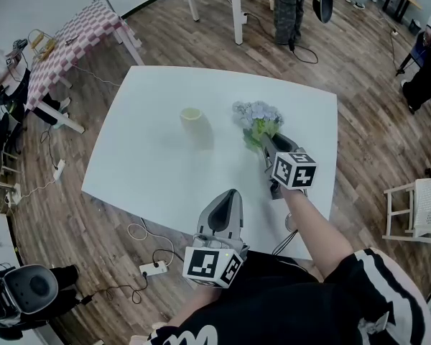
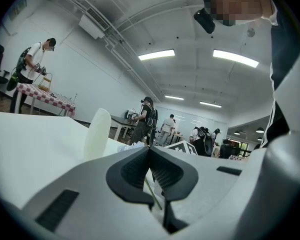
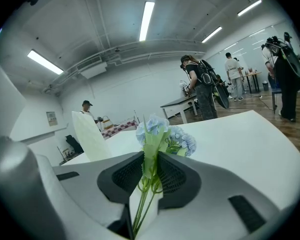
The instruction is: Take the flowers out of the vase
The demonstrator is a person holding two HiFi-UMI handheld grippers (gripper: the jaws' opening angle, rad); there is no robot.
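Two tools, one job nearly done: the right tool [image 1: 263, 139] pinches the green stems of a pale-blue hydrangea bunch [image 1: 257, 116]. The bunch is already clear of the cream vase [image 1: 192, 119], which stands upright and alone at mid-table, apart to its left. The blooms sit at the tool's far end, low over the white table [image 1: 144, 164] — whether they touch it cannot be told. The left tool [image 1: 230, 194] hangs at the near edge by the person's body, its jaws pressed together on nothing.

With the stems out, the step in hand looks like setting the bunch down. That is best done by lowering until blooms and stems rest on the table, away from the vase so nothing tips it. Then the pinch can loosen and the tool draw back along the stems, not across them.

The stem ends are cut off below the right tool's jaws. The vase's mouth looks empty from above, though its depth is hidden.
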